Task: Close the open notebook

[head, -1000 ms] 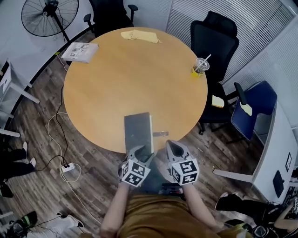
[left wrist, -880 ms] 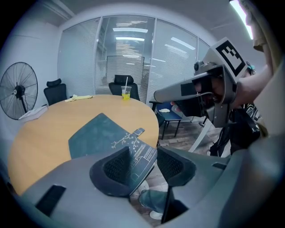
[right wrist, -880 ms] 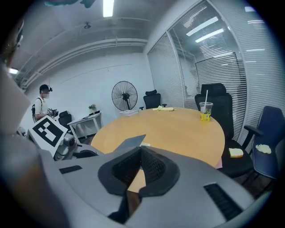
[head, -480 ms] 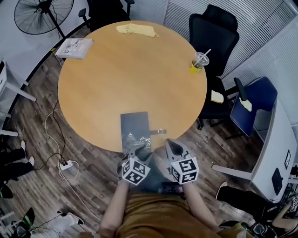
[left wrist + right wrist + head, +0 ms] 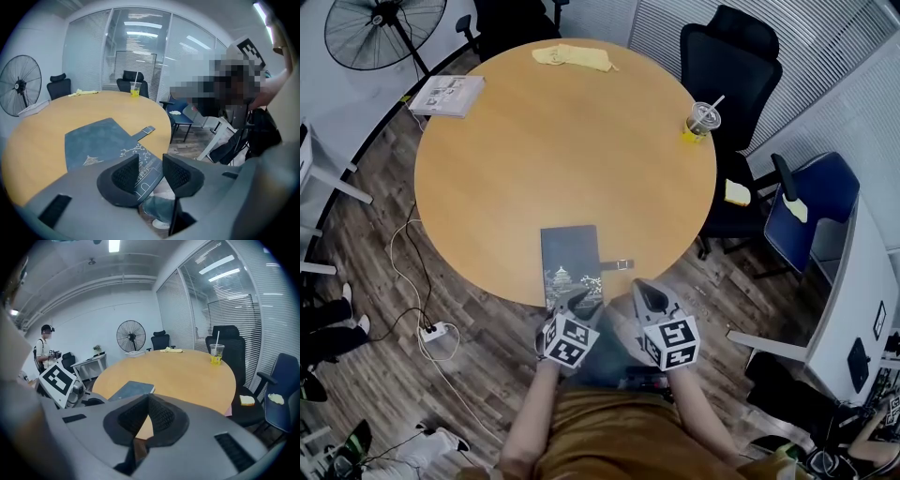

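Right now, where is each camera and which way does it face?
Head view: on the person's head, steeply down at table, notebook, left gripper, right gripper, forearms.
Left gripper view: on the left gripper, along open jaws, just closing slightly, notebook edge between.
Right gripper view: on the right gripper, past shut jaws toward the fan.
Shared: notebook and cup.

Head view: bright, even overhead light; soft shadow under table [image 5: 562, 141] rim; no glare. Barrel distortion, corners bent.
Both gripper views: fisheye, dark vignette at edges.
L view: light strips [image 5: 140, 33] show in glass wall [image 5: 93, 61], mild glare; near fingers [image 5: 123, 176] slightly soft.
R view: ceiling tube [image 5: 114, 245] blown out; bkgd sharp.
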